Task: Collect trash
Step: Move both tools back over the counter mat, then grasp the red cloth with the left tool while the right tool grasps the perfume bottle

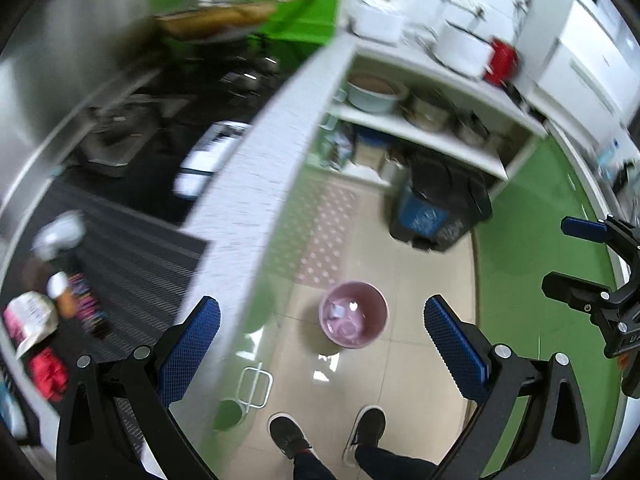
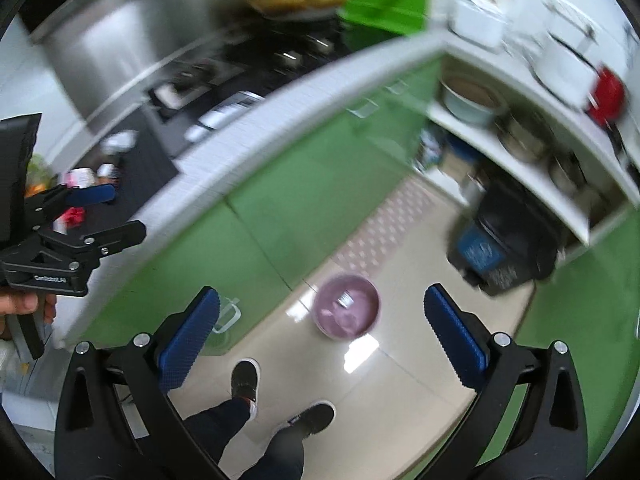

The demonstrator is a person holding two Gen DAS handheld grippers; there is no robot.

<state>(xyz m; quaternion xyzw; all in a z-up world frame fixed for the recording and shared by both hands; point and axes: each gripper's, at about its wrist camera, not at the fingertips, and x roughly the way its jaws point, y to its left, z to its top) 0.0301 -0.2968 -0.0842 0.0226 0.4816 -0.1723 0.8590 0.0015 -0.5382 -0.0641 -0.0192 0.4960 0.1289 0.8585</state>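
Note:
A pink waste bin (image 1: 354, 315) stands on the beige tile floor with light scraps inside; the right wrist view shows the same pink bin (image 2: 346, 306). My left gripper (image 1: 322, 334) hangs open high above it, empty. My right gripper (image 2: 322, 328) is open and empty too, also above the floor near the bin. Trash lies on the dark counter at the left: a crumpled pink-and-white wrapper (image 1: 30, 318), a red wrapper (image 1: 48, 372) and a small bottle (image 1: 64, 294). The right gripper (image 1: 568, 256) shows at the left wrist view's right edge, and the left gripper (image 2: 104, 216) at the other view's left.
A black and blue pedal bin (image 1: 438, 208) stands by a white shelf unit (image 1: 460, 148) holding pots and bowls. Green cabinet fronts (image 2: 280, 200) run under the white-edged counter (image 1: 256, 184). A person's dark shoes (image 1: 288, 434) stand on the floor below. A pink patterned mat (image 1: 324, 232) lies beyond the bin.

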